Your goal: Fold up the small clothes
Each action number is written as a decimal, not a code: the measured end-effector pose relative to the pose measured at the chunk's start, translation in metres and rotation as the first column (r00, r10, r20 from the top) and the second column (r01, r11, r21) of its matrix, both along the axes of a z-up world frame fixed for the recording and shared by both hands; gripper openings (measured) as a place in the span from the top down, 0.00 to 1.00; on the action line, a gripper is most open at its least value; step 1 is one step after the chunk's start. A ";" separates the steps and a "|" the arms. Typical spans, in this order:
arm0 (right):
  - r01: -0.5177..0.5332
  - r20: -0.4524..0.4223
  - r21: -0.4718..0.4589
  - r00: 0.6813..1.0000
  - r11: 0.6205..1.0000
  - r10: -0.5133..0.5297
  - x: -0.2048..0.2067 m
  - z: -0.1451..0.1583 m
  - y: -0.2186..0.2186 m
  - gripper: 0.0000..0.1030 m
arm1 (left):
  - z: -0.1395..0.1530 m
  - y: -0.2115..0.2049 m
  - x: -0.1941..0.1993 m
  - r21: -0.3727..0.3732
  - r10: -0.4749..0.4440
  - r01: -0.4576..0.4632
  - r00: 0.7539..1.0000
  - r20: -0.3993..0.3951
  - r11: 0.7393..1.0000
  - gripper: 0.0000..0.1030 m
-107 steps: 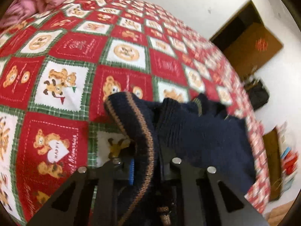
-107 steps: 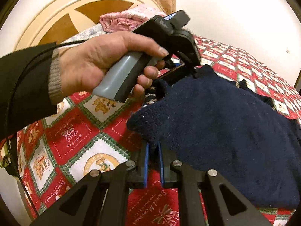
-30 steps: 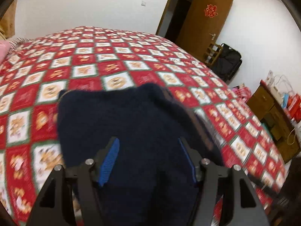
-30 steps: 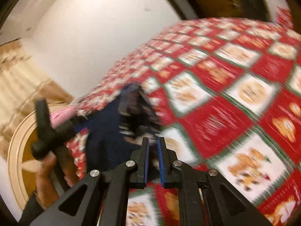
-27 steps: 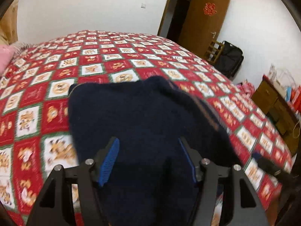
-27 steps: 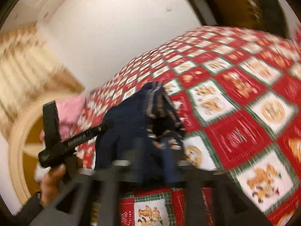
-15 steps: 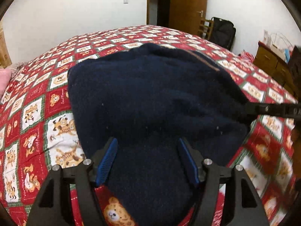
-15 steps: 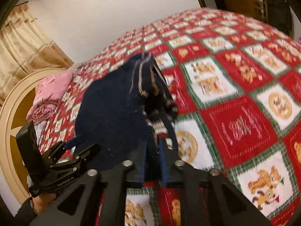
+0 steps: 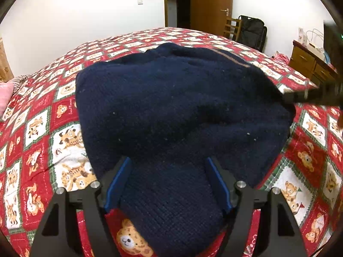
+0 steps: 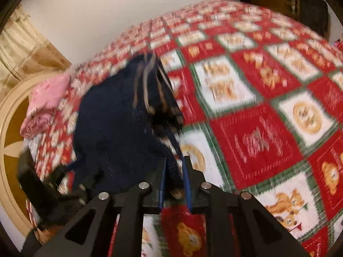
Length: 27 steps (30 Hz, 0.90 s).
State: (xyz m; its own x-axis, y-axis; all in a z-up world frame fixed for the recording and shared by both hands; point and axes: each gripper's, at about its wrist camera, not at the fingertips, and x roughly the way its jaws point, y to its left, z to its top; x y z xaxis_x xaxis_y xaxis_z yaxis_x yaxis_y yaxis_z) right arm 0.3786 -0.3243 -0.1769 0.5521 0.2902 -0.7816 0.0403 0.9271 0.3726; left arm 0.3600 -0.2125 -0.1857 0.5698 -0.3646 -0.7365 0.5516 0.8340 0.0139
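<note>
Left wrist view first: my left gripper point(image 9: 168, 169) sits spread wide over the near end of the dark navy knitted sweater point(image 9: 178, 109). Its jaws have just been opening, with knit between them, blue pads clear of it. The sweater lies on the red, white and green teddy-bear patchwork bedspread point(image 9: 40, 141).

Right wrist view, blurry: my right gripper point(image 10: 174, 177) has just been easing open, its narrow gap holding the sweater's point(image 10: 120, 124) edge. Can't tell if the pads still pinch. A pink folded cloth point(image 10: 45, 105) lies beyond the sweater.
</note>
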 end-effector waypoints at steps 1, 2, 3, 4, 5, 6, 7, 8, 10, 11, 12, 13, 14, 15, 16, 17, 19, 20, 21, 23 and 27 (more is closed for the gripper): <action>0.007 0.020 0.001 1.000 1.000 -0.007 0.002 0.007 0.002 0.84 | 0.000 0.000 0.000 0.000 0.000 0.000 1.000 0.002 1.000 0.27; 0.009 0.047 0.008 0.999 1.000 -0.009 0.004 0.016 0.005 0.84 | -0.001 0.000 0.000 -0.002 -0.001 0.001 1.000 0.001 1.000 0.27; -0.002 0.078 0.016 0.997 1.000 0.000 0.007 0.024 0.010 0.84 | -0.001 0.000 0.000 -0.004 -0.001 0.001 1.000 -0.001 1.000 0.26; -0.018 0.097 0.015 0.995 1.000 0.016 0.010 0.030 0.016 0.84 | -0.001 0.000 0.000 -0.006 -0.001 0.001 1.000 -0.003 1.000 0.26; -0.041 0.113 0.001 0.993 0.999 0.041 0.015 0.034 0.025 0.84 | -0.001 0.000 0.000 -0.008 -0.001 0.001 1.000 -0.004 1.000 0.26; -0.065 0.125 -0.023 0.990 0.998 0.067 0.018 0.038 0.035 0.84 | -0.001 0.000 0.000 -0.008 0.000 0.000 1.000 -0.004 1.000 0.26; -0.084 0.135 -0.038 0.987 0.996 0.089 0.021 0.040 0.043 0.84 | -0.001 0.000 0.000 -0.008 -0.001 0.001 1.000 -0.003 1.000 0.26; -0.118 0.143 -0.042 0.982 0.992 0.123 0.024 0.041 0.052 0.84 | -0.001 0.001 0.000 -0.008 -0.001 0.001 1.000 -0.003 1.000 0.26; -0.176 0.132 -0.029 0.975 0.984 0.179 0.032 0.034 0.066 0.84 | -0.001 0.000 -0.001 -0.009 0.001 -0.001 1.000 -0.002 1.000 0.26; -0.183 0.118 -0.032 0.975 0.983 0.186 0.037 0.029 0.069 0.84 | -0.001 0.000 -0.001 -0.010 0.000 0.000 1.000 -0.002 1.000 0.26; -0.168 0.093 -0.059 0.981 0.984 0.173 0.043 0.021 0.069 0.84 | -0.001 0.000 -0.001 -0.010 0.001 -0.001 1.000 -0.002 1.000 0.26; -0.147 0.074 -0.072 0.986 0.986 0.153 0.047 0.015 0.067 0.84 | -0.001 0.000 -0.001 -0.012 0.000 0.000 1.000 -0.002 1.000 0.26; -0.125 0.040 -0.060 0.991 0.990 0.128 0.052 0.004 0.060 0.84 | -0.001 0.000 -0.002 -0.014 0.000 0.000 1.000 -0.003 1.000 0.26; -0.112 0.007 -0.042 0.994 0.993 0.113 0.055 -0.006 0.054 0.84 | -0.001 0.000 -0.002 -0.015 0.000 0.000 1.000 -0.003 1.000 0.26; -0.101 -0.028 -0.022 0.995 0.995 0.100 0.058 -0.018 0.047 0.84 | -0.001 -0.001 -0.002 -0.014 -0.001 0.001 1.000 -0.004 1.000 0.26; -0.100 -0.047 0.009 0.994 0.995 0.101 0.060 -0.028 0.040 0.84 | -0.001 -0.001 -0.003 -0.013 0.000 0.000 1.000 -0.003 1.000 0.26; -0.115 -0.011 0.050 0.993 0.992 0.116 0.056 -0.034 0.033 0.84 | -0.001 -0.001 -0.003 -0.014 0.000 0.000 1.000 -0.004 1.000 0.25; -0.122 -0.002 0.052 0.993 0.991 0.122 0.053 -0.035 0.032 0.85 | -0.002 -0.001 -0.003 -0.015 0.000 0.000 1.000 -0.004 1.000 0.25; -0.125 0.004 0.054 0.992 0.991 0.125 0.052 -0.036 0.031 0.85 | -0.001 -0.001 -0.002 -0.015 0.000 0.000 1.000 -0.005 1.000 0.25; -0.126 0.012 0.070 0.992 0.990 0.126 0.051 -0.037 0.028 0.85 | -0.001 -0.001 -0.003 -0.014 0.000 0.000 1.000 -0.003 1.000 0.25; -0.146 0.022 0.042 0.989 0.988 0.145 0.050 -0.036 0.033 0.85 | 0.000 -0.001 -0.004 -0.009 0.007 -0.007 1.000 -0.001 1.000 0.25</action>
